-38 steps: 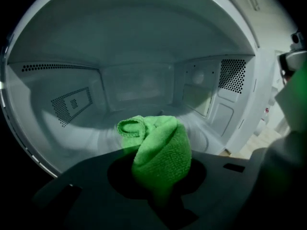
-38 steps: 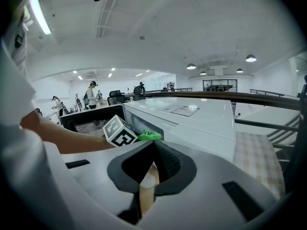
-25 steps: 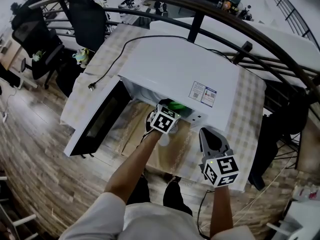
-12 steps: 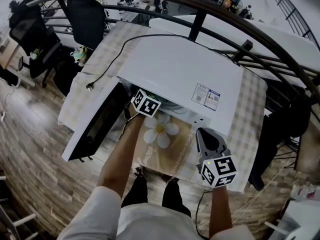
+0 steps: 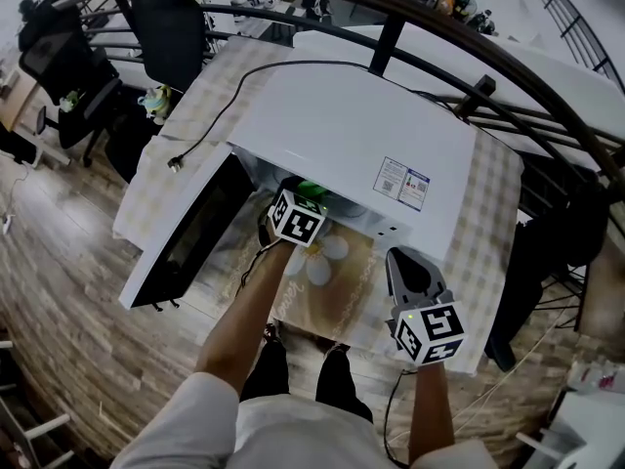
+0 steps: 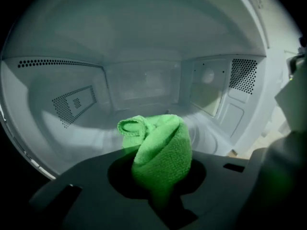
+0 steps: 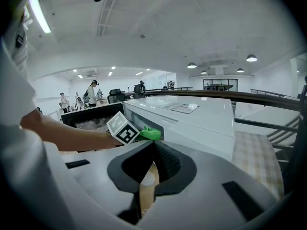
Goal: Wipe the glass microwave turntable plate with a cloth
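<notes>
My left gripper reaches into the open white microwave, shut on a bunched green cloth. In the left gripper view the cloth stands up between the jaws of that gripper, just above the cavity floor. The glass turntable plate shows faintly as a curved rim to the right of the cloth. I cannot tell whether cloth and plate touch. My right gripper hangs outside, in front of the microwave's right corner, shut with nothing in it.
The microwave door hangs open to the left. A mat with a white flower lies on the checked tablecloth before the opening. A black power cable trails off the left. A dark railing curves behind.
The left gripper swept left across the microwave opening, then came back toward the middle, the green cloth still in it. The right gripper has barely moved.
</notes>
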### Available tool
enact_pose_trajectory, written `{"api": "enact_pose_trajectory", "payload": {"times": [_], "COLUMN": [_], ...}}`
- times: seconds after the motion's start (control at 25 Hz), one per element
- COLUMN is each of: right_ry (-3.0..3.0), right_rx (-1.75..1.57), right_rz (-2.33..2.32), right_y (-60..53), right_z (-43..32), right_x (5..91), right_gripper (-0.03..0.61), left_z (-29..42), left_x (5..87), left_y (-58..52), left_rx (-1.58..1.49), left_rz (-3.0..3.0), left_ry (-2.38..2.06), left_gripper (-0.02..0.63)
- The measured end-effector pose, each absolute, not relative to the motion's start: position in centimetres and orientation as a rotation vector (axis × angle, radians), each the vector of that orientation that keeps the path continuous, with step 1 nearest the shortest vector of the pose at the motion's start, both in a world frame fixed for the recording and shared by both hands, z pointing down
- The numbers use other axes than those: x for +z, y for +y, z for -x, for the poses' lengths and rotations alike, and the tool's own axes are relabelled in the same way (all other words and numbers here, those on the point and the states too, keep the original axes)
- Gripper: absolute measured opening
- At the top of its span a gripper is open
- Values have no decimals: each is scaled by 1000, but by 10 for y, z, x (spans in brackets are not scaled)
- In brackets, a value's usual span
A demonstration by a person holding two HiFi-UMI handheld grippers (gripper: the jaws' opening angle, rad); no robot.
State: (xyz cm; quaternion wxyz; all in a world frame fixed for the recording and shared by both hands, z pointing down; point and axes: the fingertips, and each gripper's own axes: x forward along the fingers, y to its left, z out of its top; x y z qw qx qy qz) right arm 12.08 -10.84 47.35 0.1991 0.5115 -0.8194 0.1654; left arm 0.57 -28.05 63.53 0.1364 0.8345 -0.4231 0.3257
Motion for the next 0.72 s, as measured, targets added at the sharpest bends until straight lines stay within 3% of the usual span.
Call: {"api": "enact_pose_trajectory", "payload": {"times": [0.4, 0.72], "right_ry": [-2275, -2333], "right_rx": [444, 290], "right_rz": [-1482, -1535], "right_y": [-87, -91], "right_z": [-139, -141], "right_x": [459, 391], "right_gripper": [15, 15], "left_z": [-69, -24], "left_x": [625, 559], "left_y": [-238, -194], "left_rx": [808, 711], "left_rz": [-2478, -2516], "left_ry": [-1019, -1152], "left_gripper": [78, 80]}}
